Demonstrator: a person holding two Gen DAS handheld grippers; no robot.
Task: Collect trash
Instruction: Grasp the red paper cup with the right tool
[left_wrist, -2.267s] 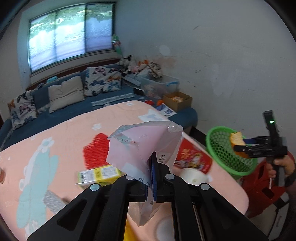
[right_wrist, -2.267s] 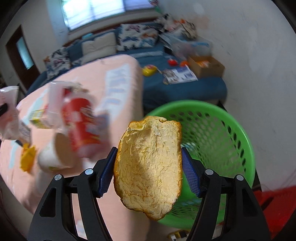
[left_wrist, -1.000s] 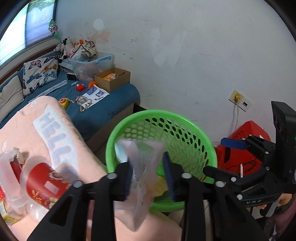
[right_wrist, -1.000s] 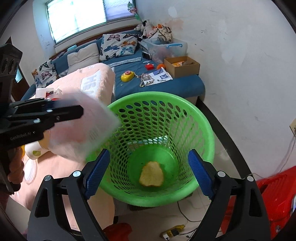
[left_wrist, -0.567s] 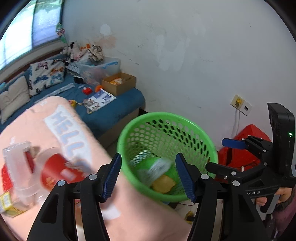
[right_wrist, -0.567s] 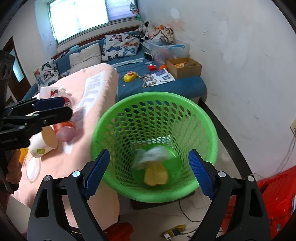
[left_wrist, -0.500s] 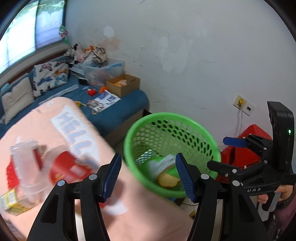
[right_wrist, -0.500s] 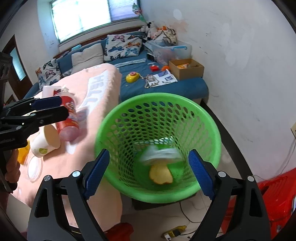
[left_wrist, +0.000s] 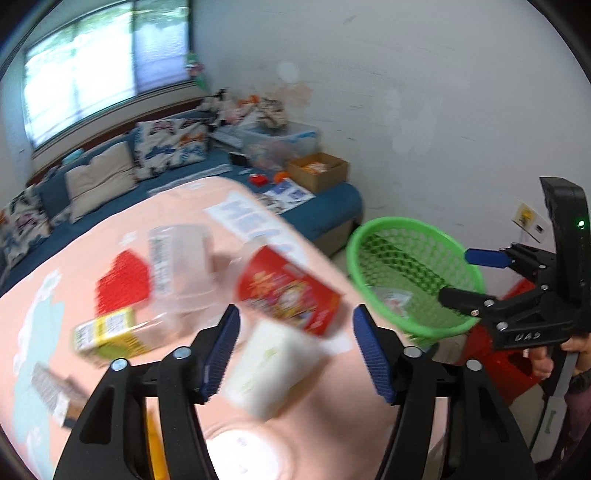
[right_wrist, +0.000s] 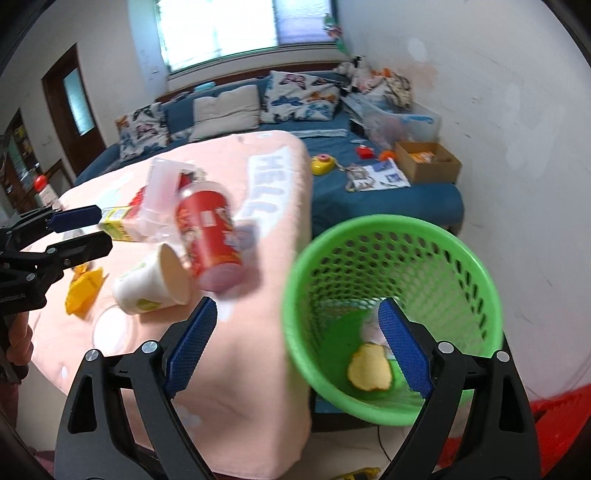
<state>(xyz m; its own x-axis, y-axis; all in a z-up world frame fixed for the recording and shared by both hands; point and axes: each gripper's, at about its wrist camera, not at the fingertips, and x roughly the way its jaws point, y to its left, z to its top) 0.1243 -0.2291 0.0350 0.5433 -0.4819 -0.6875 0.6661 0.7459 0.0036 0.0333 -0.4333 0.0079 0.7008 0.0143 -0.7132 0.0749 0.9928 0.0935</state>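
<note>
My left gripper (left_wrist: 297, 350) hangs over the pink table, jaws opening with nothing between them; a white paper cup (left_wrist: 269, 373) and a red cup (left_wrist: 288, 288) lie below it. A yellow carton (left_wrist: 107, 332) and a clear plastic box (left_wrist: 177, 258) lie further left. My right gripper (right_wrist: 297, 347) stands open and empty above the table's edge and the green basket (right_wrist: 388, 221). In the basket lie a bread slice (right_wrist: 369, 373) and a crumpled clear bag (right_wrist: 369, 325). In the right wrist view the red cup (right_wrist: 208, 229), white cup (right_wrist: 151, 284) and left gripper (right_wrist: 92, 229) show at left.
A yellow wrapper (right_wrist: 83, 291) and a round lid (right_wrist: 110, 332) lie near the table's front edge. A blue sofa (right_wrist: 369, 192) with cushions, toys and a cardboard box (right_wrist: 428, 162) runs behind. Something red (right_wrist: 561, 424) sits on the floor beside the basket.
The clear bag left my left gripper and dropped into the basket onto the bread. Both grippers swung away from the basket toward the table, and the left jaws spread wider.
</note>
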